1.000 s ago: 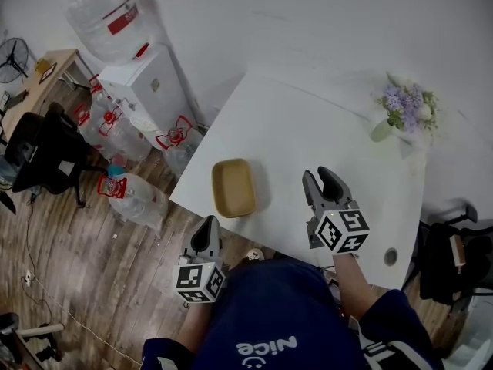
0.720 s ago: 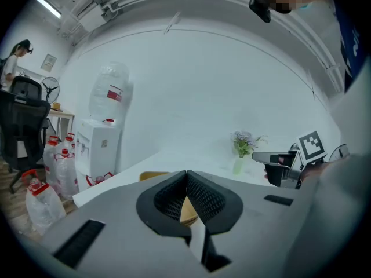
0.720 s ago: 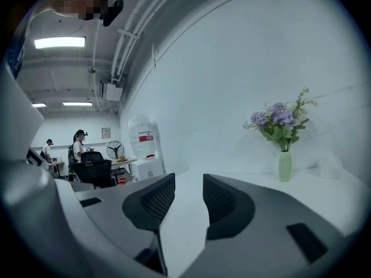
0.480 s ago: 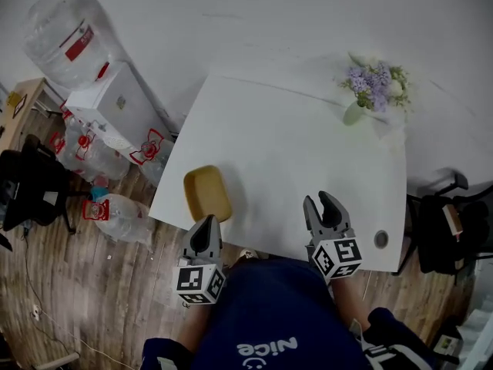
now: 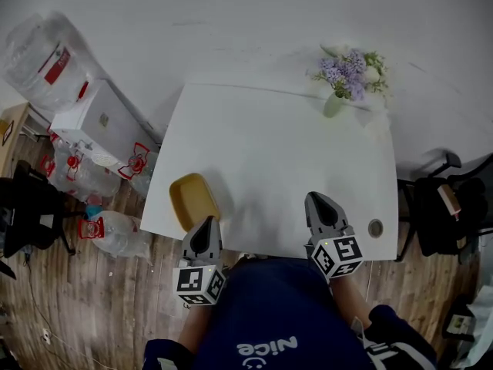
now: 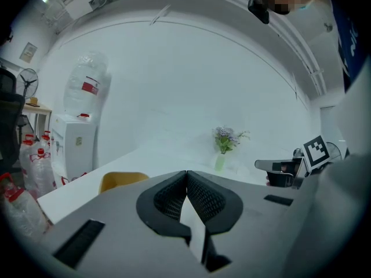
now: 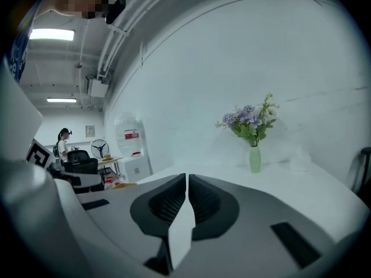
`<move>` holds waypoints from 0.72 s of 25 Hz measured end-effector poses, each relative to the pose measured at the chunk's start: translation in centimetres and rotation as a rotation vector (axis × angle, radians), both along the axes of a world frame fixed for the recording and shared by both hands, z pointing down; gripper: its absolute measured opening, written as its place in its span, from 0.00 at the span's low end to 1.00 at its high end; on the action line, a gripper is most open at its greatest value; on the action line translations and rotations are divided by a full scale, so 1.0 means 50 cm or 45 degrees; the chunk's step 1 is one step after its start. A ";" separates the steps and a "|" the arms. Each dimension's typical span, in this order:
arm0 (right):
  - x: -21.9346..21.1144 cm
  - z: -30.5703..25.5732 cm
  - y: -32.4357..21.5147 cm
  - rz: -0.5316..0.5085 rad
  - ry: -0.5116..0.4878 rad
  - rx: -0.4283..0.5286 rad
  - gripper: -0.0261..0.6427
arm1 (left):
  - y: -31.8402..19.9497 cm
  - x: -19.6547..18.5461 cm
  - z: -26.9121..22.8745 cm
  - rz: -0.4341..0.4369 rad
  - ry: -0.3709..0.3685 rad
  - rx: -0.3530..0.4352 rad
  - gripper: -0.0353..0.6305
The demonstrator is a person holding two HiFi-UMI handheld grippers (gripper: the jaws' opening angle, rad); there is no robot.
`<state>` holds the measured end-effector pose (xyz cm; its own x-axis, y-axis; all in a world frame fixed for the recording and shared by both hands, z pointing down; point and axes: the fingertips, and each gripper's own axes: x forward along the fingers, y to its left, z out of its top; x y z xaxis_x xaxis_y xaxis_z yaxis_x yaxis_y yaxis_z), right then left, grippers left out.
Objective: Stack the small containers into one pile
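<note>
White tabletop (image 5: 277,145) stands against a white wall, over a wood-plank floor (image 5: 85,299). At the far right edge of the tabletop is a green vase of purple flowers (image 5: 343,75), upright. A round hole (image 5: 376,227) is set in the near right corner. Left of the tabletop are a white water dispenser (image 5: 96,118) and several large clear water bottles (image 5: 115,233) lying on the floor. Dark chairs (image 5: 435,214) stand to the right. The task item seen is one yellow container (image 5: 194,200), open side up, at the near left corner of the tabletop; whether more are nested inside it cannot be told. The left gripper (image 5: 206,222) is held at the near edge, just beside the container's near right corner, with no contact seen. In the left gripper view the container (image 6: 122,180) lies left of and beyond the fingers (image 6: 168,198), which meet at their tips with nothing between them. The right gripper (image 5: 316,200) is over the near right part of the tabletop, well apart from the container. Its fingers (image 7: 165,204) have just been closing and now meet at their tips, empty. Both grippers point across the tabletop toward the wall.
</note>
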<state>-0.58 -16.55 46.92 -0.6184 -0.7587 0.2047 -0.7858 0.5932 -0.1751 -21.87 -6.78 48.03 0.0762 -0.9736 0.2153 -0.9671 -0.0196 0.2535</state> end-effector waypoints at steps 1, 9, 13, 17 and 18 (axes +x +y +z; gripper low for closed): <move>0.002 0.000 -0.001 0.002 0.016 0.007 0.12 | -0.001 0.003 0.000 0.005 -0.001 0.000 0.08; 0.005 0.009 -0.005 0.015 0.075 0.021 0.12 | -0.010 0.014 0.006 0.032 -0.013 -0.004 0.08; 0.005 0.012 -0.008 0.012 0.103 0.020 0.11 | -0.015 0.014 0.009 0.036 -0.013 -0.008 0.08; -0.004 0.016 -0.011 -0.004 0.133 0.029 0.11 | -0.021 0.011 0.013 0.040 -0.014 -0.012 0.08; -0.008 0.017 -0.012 -0.009 0.137 0.030 0.11 | -0.023 0.010 0.013 0.040 -0.016 -0.011 0.08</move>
